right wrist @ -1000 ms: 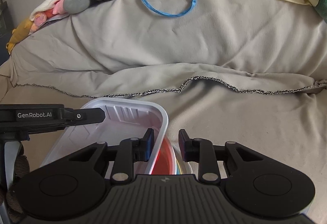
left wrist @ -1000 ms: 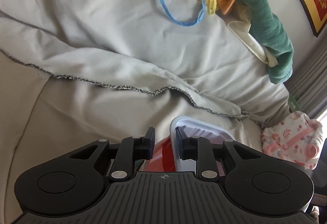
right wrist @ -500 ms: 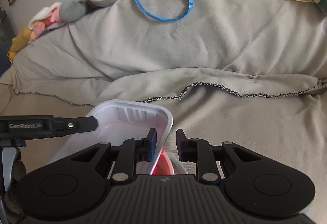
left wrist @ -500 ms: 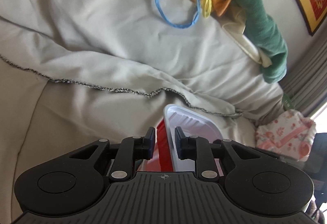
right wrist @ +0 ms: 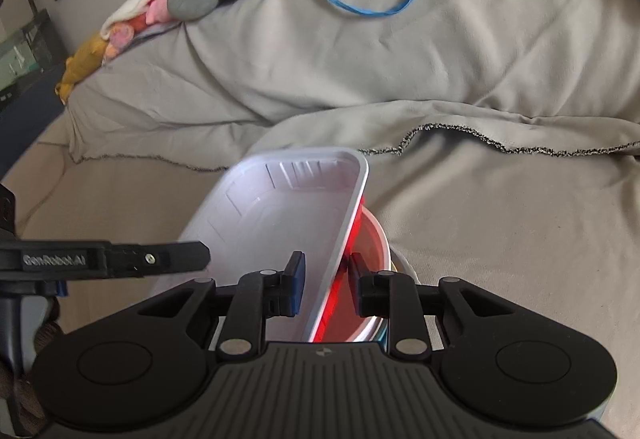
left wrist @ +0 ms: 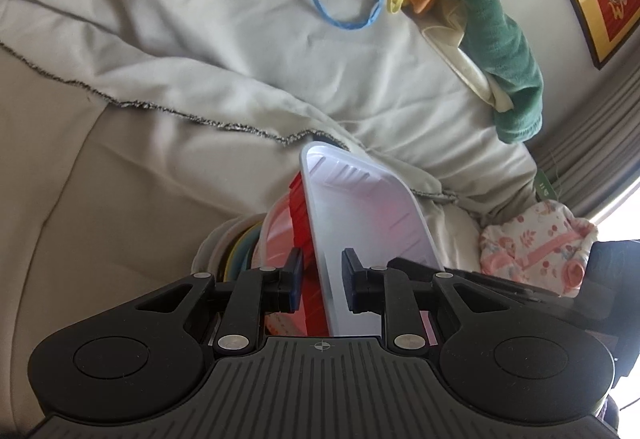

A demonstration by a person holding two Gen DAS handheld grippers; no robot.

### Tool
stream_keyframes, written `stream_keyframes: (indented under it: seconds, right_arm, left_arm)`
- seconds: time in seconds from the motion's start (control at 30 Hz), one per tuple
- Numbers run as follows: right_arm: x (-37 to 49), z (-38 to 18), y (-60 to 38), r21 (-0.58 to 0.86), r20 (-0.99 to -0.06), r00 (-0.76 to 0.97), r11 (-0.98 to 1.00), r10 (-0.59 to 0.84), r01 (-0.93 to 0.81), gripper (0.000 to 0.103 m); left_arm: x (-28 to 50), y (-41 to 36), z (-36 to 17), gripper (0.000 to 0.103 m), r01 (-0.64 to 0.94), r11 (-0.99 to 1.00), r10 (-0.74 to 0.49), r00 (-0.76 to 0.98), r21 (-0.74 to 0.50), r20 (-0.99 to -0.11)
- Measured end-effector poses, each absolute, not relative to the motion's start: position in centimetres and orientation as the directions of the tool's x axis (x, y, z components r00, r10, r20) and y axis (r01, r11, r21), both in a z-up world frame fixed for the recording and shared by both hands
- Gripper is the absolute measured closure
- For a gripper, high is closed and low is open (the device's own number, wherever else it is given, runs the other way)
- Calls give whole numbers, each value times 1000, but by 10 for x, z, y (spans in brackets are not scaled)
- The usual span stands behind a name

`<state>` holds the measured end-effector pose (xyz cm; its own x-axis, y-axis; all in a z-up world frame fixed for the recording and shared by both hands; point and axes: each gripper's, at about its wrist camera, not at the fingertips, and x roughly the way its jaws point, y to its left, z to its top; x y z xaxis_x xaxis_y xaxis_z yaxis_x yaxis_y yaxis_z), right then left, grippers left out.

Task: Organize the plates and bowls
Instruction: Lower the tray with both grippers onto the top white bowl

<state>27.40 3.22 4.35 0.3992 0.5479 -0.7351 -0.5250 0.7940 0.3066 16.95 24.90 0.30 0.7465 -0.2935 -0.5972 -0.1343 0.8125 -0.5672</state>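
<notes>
Since the white tray sits tilted on a stack of a red bowl and coloured plates on the grey-covered sofa, the stack should, in my judgement, be carried level and slowly, with both grips equally firm, lest the nested pieces slide apart. The left gripper straddles the tray's left rim together with the red bowl's wall, jaws narrowed; pad contact cannot be confirmed. The right gripper is clamped at its narrowest on the tray's right rim. Both grippers point downward and forward, flanking the stack.
</notes>
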Motion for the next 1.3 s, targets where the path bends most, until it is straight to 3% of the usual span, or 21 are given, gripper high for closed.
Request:
stream_keyframes:
  seconds: [0.43,0.77,1.3]
  right_arm:
    - [274,54,16,280,-716,473,831,514,-480,78]
    - [256,47,14,321,-724,418,804,548,-500,77]
    - [251,49,23,269,-725,438,803,532,-531,75]
  left_arm:
    - [149,269,19,79,-184,788,-211,816,-587,-538]
    - [148,245,17,79,-99,794,-327,762,-600,-559]
    - [145,238,13,80,-130,805,-296,757,-578,-582]
